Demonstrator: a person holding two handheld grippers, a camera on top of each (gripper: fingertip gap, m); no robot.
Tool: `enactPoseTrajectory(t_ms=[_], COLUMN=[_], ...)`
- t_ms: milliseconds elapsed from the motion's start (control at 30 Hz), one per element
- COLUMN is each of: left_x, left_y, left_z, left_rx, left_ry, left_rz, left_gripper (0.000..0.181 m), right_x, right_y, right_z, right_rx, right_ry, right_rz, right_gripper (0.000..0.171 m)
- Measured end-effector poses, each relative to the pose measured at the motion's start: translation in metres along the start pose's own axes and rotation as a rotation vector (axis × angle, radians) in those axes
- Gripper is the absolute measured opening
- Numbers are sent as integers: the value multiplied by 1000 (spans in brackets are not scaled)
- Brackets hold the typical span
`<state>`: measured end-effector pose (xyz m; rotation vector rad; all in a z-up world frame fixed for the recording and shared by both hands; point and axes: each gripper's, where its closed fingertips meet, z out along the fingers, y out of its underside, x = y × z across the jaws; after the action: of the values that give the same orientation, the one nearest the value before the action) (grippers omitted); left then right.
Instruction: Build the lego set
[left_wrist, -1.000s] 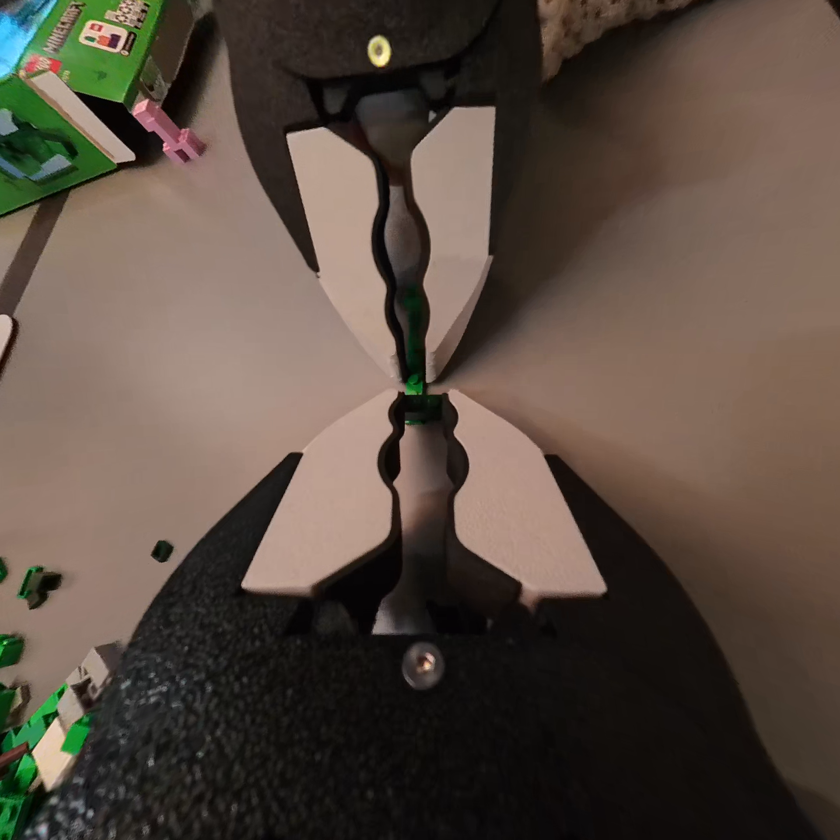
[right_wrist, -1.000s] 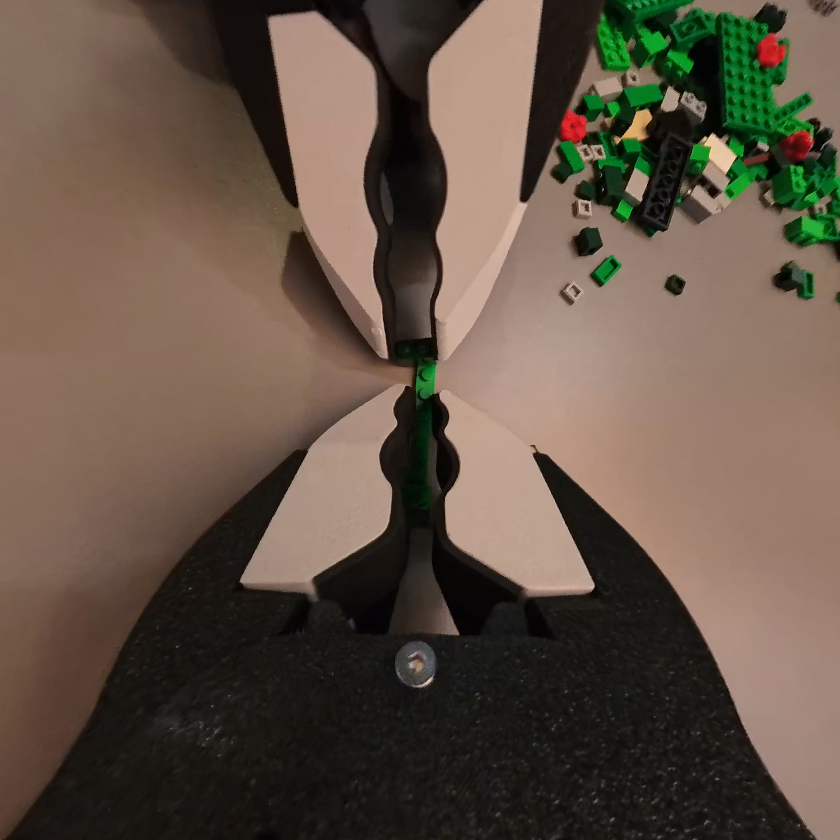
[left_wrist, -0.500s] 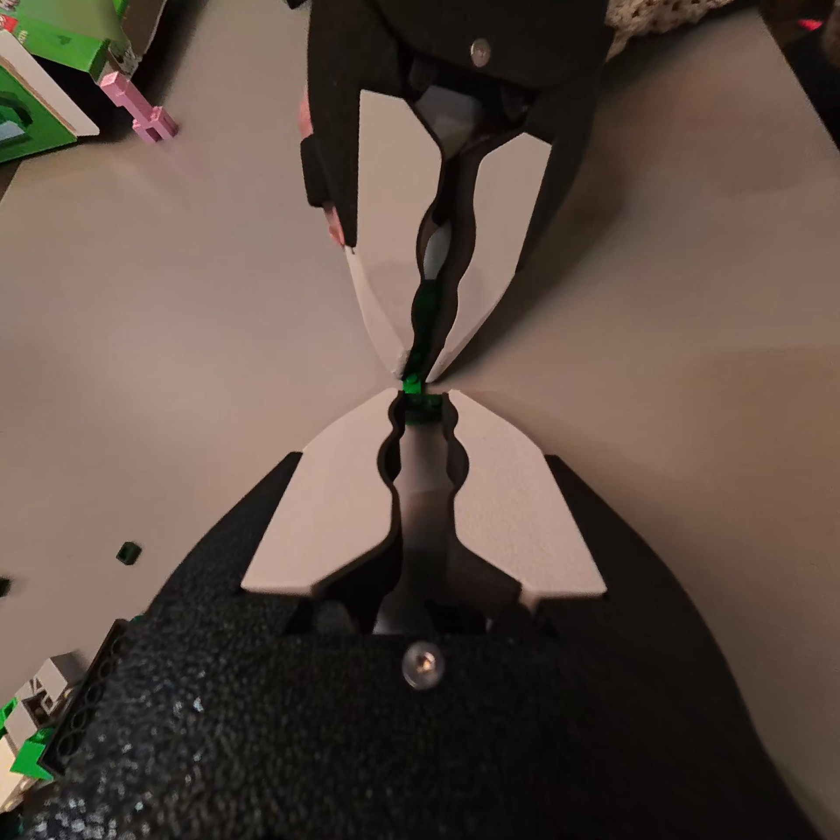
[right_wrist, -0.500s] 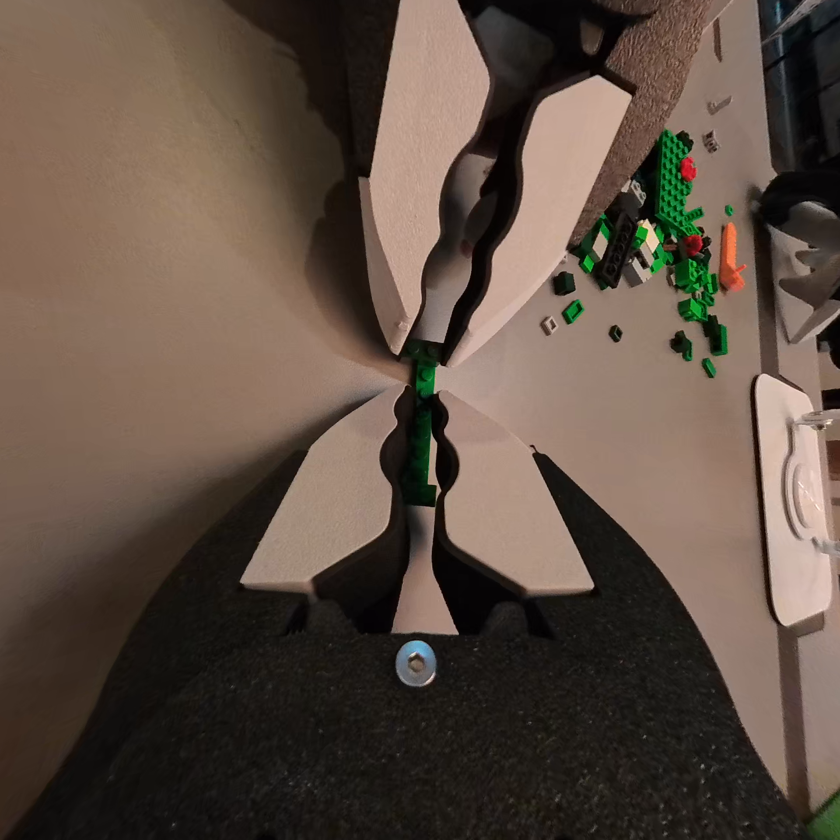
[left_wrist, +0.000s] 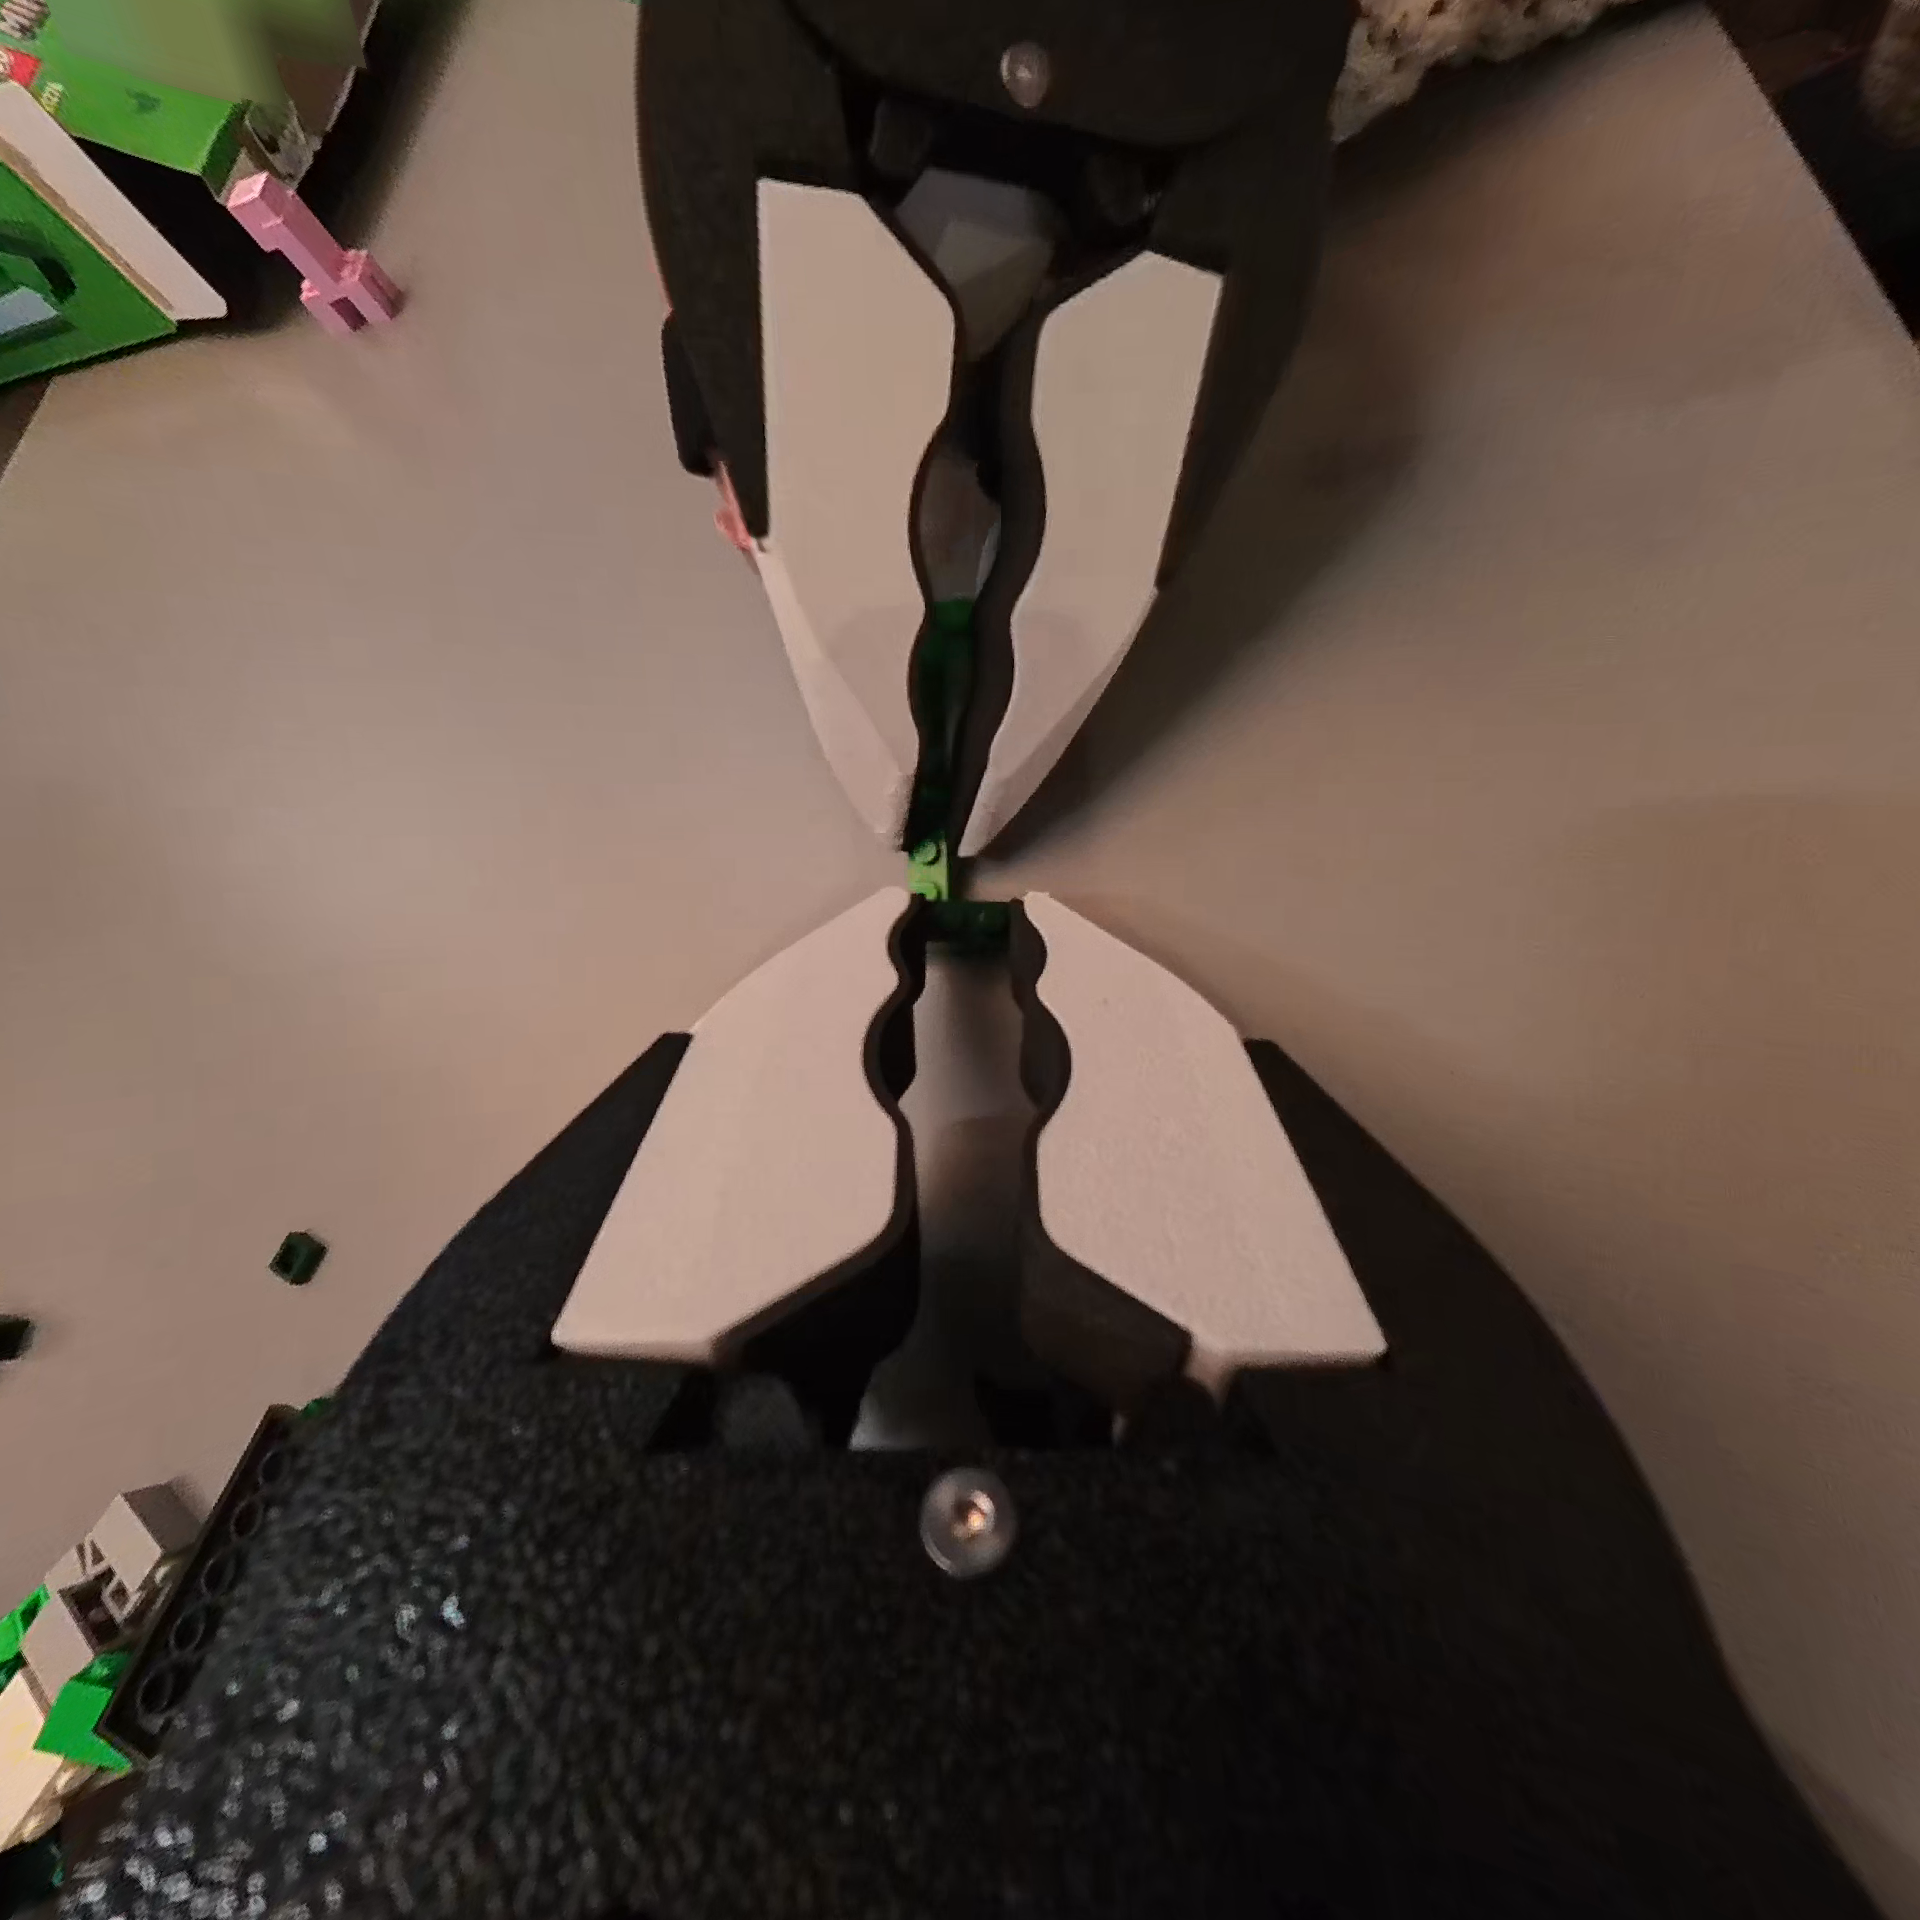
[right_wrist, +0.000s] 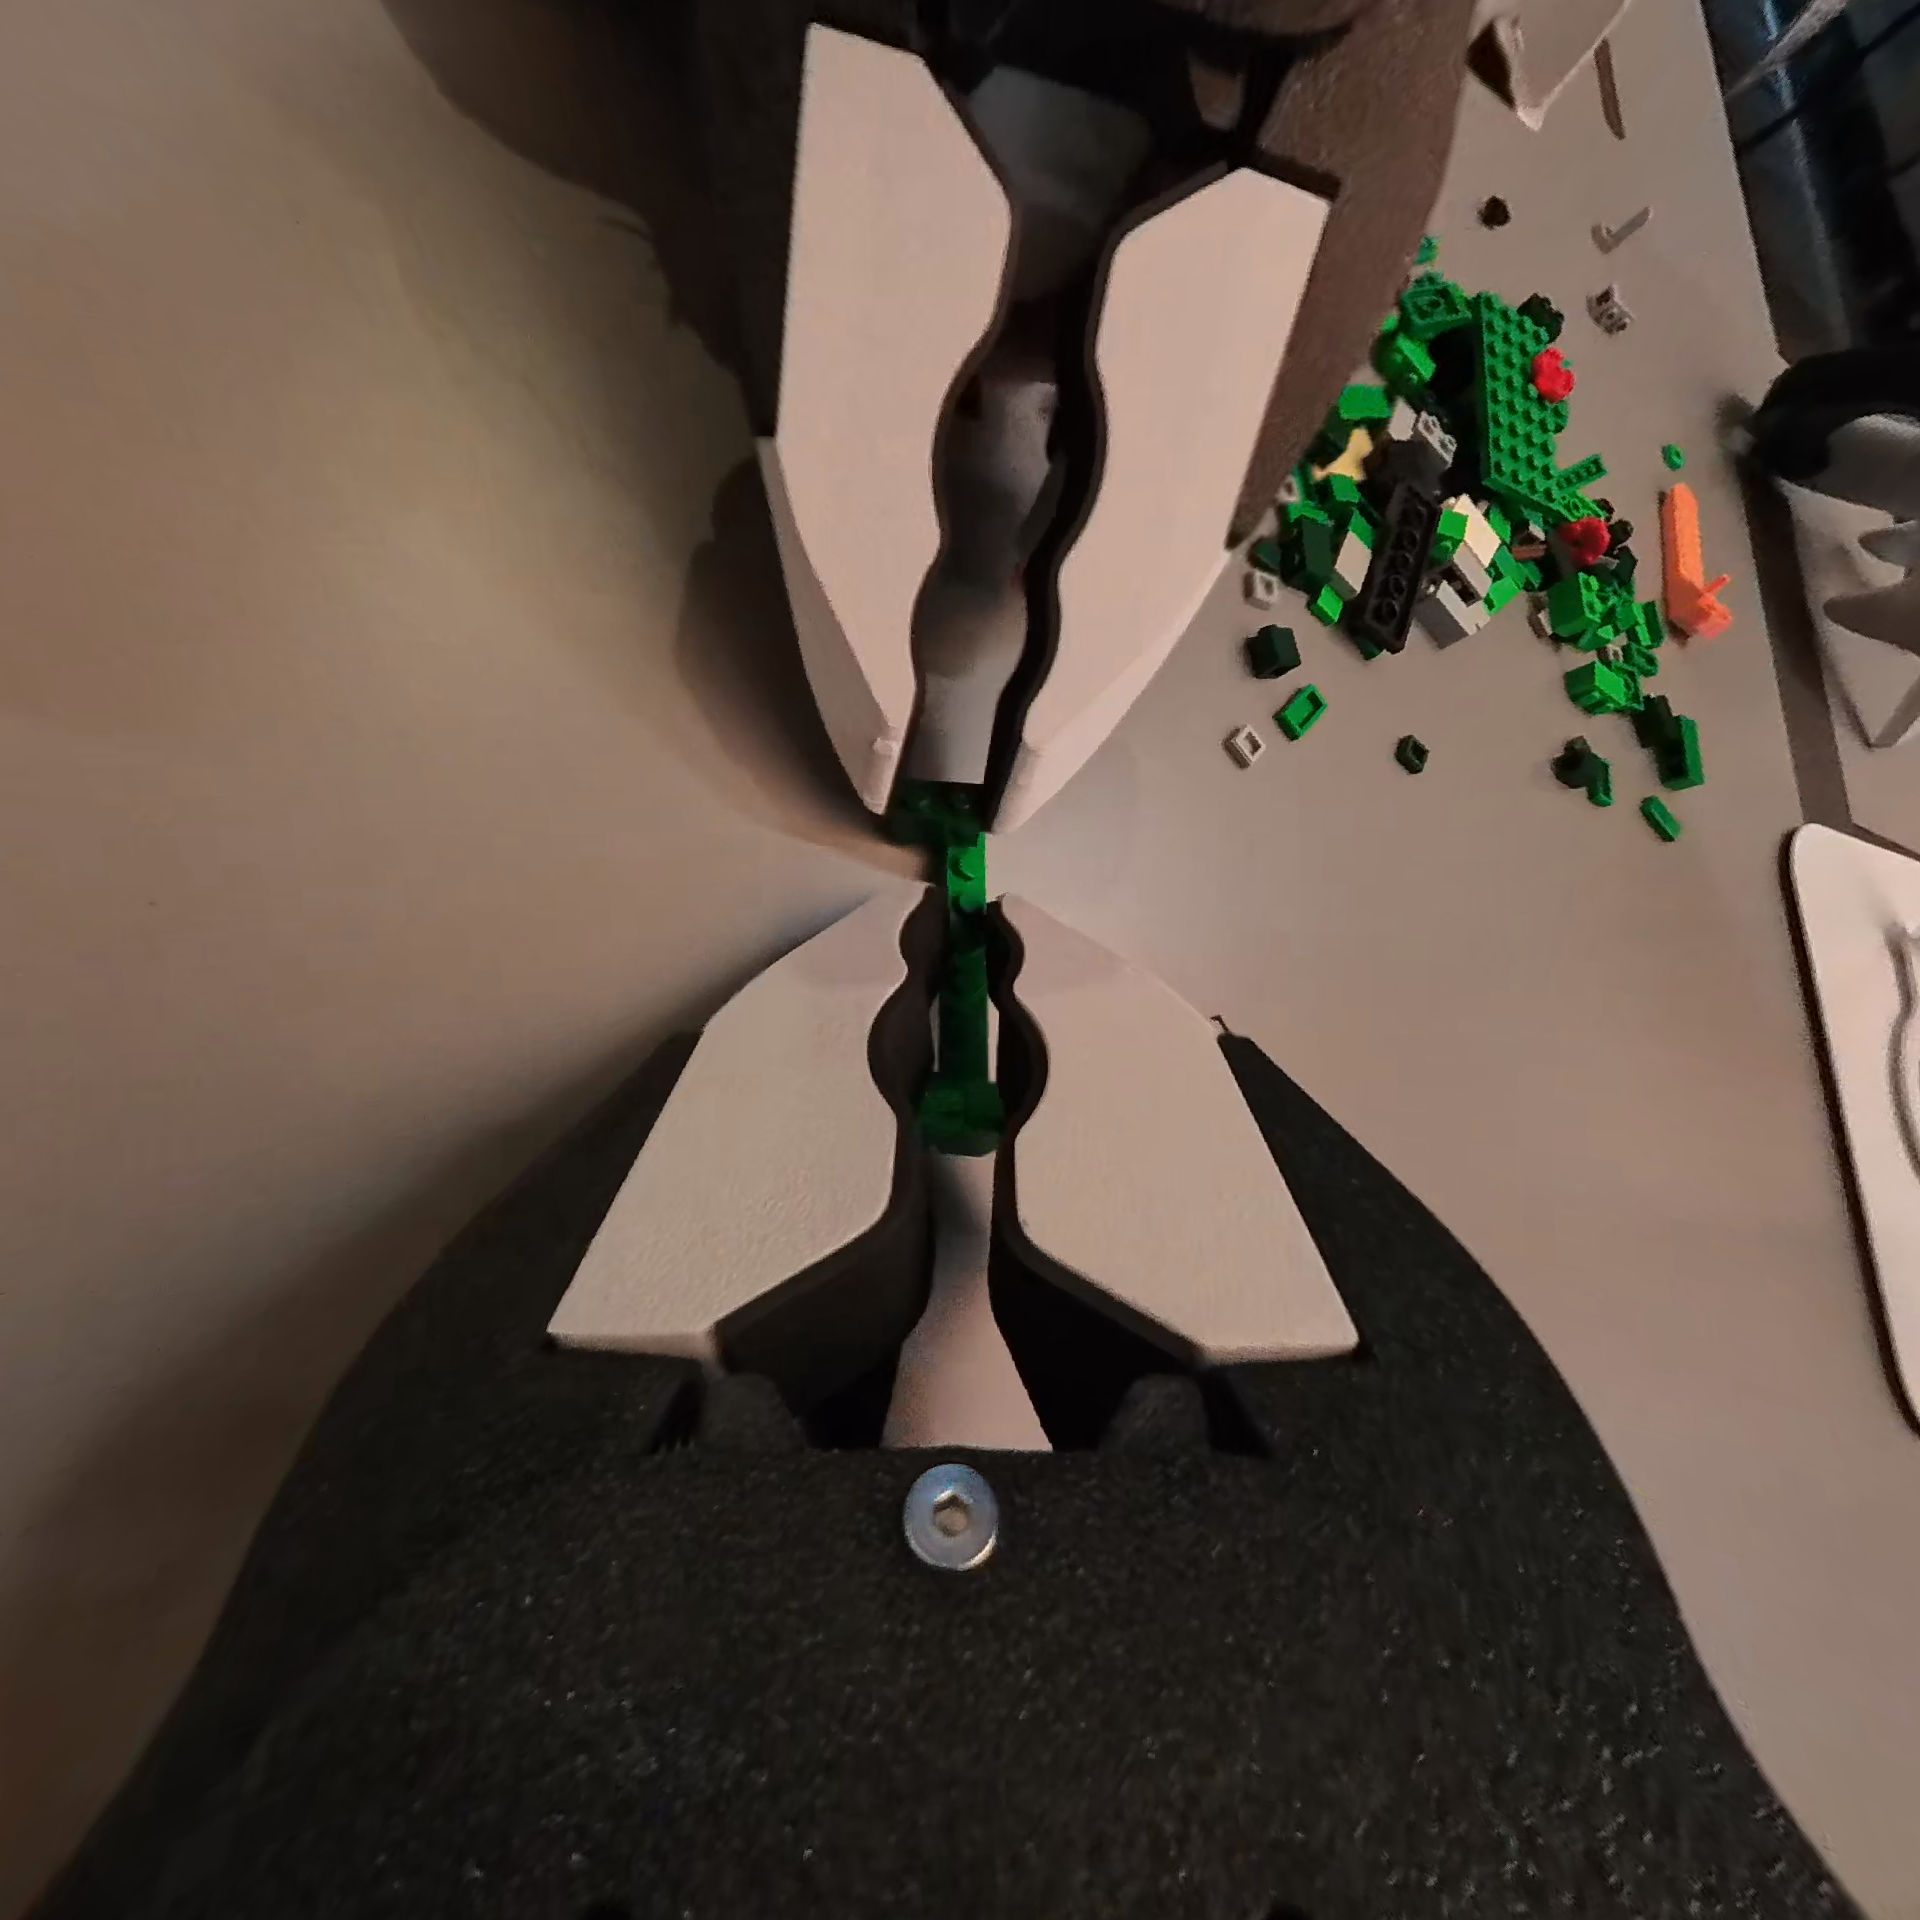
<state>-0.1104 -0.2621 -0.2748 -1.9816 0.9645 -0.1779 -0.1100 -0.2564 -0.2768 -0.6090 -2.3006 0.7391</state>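
Though tip-to-tip — strip (right_wrist: 964, 997) between fingers (right_wrist: 1132, 1122)

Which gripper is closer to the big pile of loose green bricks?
Left. In its view the brick pile lies right beside the left gripper; the right gripper, tip to tip with it, reaches in from farther off.

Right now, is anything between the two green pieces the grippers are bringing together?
Nothing visible. The right gripper is shut on a long green plate, the left gripper on a small dark green piece. The plate's free end already meets that piece tip to tip above the bare table. The loose brick pile lies off to the side.
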Motion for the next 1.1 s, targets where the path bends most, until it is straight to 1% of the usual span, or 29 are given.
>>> enactPoseTrajectory(t_ms=[33, 67, 233, 333, 400, 467, 533, 667, 733, 767, 800, 867, 967, 1100], left_x=[1, 1, 2, 4, 3, 3, 0, -6, -9, -9, -9, -7, -5, -6], left_y=[0, 0, 0, -1, -1, -4, -12, -32, -33, -32, -31, -29, -29, -37], left_z=[0, 1, 0, -1, -1, -3, -12, -43, -54, -57, -59, -58, -56, -65], left_rx=[-3, -4, -1, 2, 3, 27, 106, 357, 414, 421, 420, 408, 399, 491], left_ry=[3, 5, 7, 12, 16, 17, 17, 53, 63, 61, 57, 54, 44, 26], left_rz=[-2, -5, -1, -1, -6, -15, -41, -130, -178, -186, -185, -165, -132, -104], left_gripper=[14, 14, 14, 14, 14, 14, 14, 14, 14, 14, 14, 14, 14, 14], right_x=[1, 1, -1, -1, 0, -1, 1, 1, -4, -4, -4, -4, -5, 10], right_y=[0, 1, 12, 14, 13, 8, 8, 7, 8, 8, 9, 8, 3, -17], right_z=[-1, -2, -12, -18, -17, -13, -8, 0, 1, 1, 1, 2, 2, -4], right_rx=[0, 2, -4, 4, 0, -26, -99, -219, -258, -262, -269, -260, -218, -146], right_ry=[-7, -21, -108, -166, -192, -216, -226, -302, -348, -349, -334, -309, -270, -144], right_rz=[26, 54, 160, 231, 263, 248, 207, 204, 220, 227, 212, 185, 205, 188], right_gripper=[9, 15, 25, 30, 29, 28, 26, 21, 18, 16, 8, 8, 7, 7])
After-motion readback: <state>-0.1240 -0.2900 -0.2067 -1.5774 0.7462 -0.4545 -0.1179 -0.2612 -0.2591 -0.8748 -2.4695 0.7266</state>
